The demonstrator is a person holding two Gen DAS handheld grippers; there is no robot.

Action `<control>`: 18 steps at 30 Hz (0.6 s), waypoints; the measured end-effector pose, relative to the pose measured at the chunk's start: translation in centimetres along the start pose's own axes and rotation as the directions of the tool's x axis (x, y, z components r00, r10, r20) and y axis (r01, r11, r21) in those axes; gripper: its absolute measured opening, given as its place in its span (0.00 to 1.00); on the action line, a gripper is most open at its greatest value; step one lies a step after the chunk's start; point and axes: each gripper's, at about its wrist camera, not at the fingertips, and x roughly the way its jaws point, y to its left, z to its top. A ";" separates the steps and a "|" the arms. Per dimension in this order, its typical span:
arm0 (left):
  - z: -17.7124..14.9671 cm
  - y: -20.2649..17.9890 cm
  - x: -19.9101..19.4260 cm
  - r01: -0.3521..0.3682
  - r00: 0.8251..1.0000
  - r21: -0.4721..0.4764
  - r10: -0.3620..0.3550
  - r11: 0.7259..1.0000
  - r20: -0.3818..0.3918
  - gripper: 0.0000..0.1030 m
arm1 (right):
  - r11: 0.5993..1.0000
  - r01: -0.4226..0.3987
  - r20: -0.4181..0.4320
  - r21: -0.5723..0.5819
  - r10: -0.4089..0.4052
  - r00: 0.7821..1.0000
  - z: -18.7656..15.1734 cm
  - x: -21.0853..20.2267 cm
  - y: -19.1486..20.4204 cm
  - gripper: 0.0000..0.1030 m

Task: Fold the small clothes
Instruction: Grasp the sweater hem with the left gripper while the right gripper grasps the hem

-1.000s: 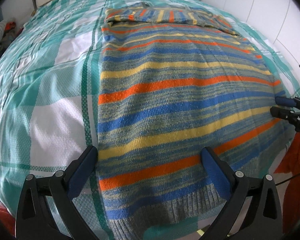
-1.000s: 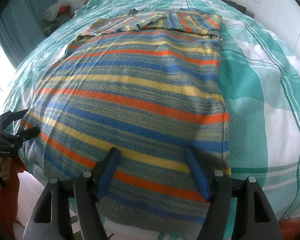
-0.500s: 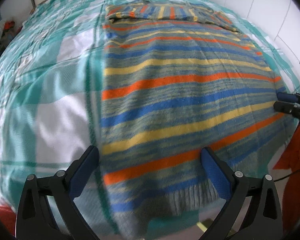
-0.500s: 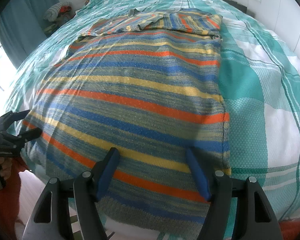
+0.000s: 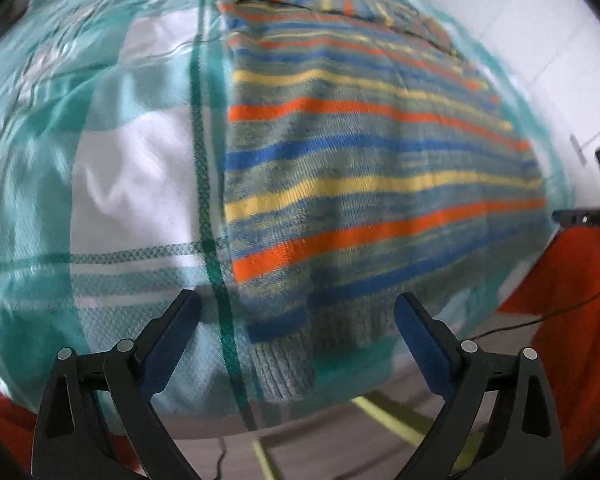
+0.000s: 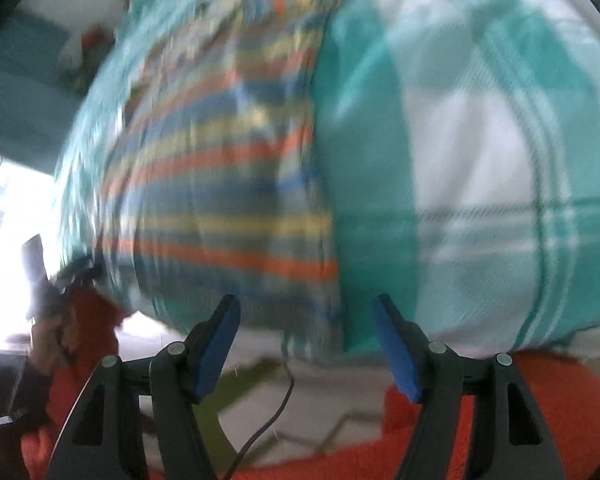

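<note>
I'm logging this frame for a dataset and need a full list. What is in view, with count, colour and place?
striped sweater: one, grey knit with orange, blue and yellow stripes, spread flat on the bed, its hem hanging over the near edge.
bedspread: one, teal and white check, covering the bed under the sweater.
wall panels: white, beyond the bed on the right of the left wrist view.
floor: pale with yellow-green lines, below the bed's edge.
cable: one, dark, hanging in front of the floor.
orange garment: worn by the person, at the right edge.
left gripper: black with blue pads, open, level with the hem.
right gripper: black with blue pads, open, near the sweater's right corner; view blurred.
</note>
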 end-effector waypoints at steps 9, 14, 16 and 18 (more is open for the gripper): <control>-0.1 1.9 -1.5 0.108 0.994 -0.108 -0.106 0.988 0.020 0.05 | 0.998 -0.007 -0.106 -0.058 0.001 0.994 0.6 4.7 2.8 0.06; 0.2 2.9 -3.7 0.214 0.975 -0.170 -0.200 0.962 0.097 0.04 | 0.994 -0.101 0.020 -0.034 0.102 0.995 -0.2 1.0 3.9 0.06; 0.9 2.9 -4.7 0.262 0.960 -0.182 -0.238 0.948 0.145 0.04 | 0.989 -0.146 0.094 -0.010 0.146 0.985 -0.1 -0.3 3.9 0.06; 2.4 3.1 -5.7 0.295 0.946 -0.184 -0.259 0.938 0.193 0.04 | 0.979 -0.205 0.186 0.015 0.199 0.962 0.7 -1.5 3.8 0.06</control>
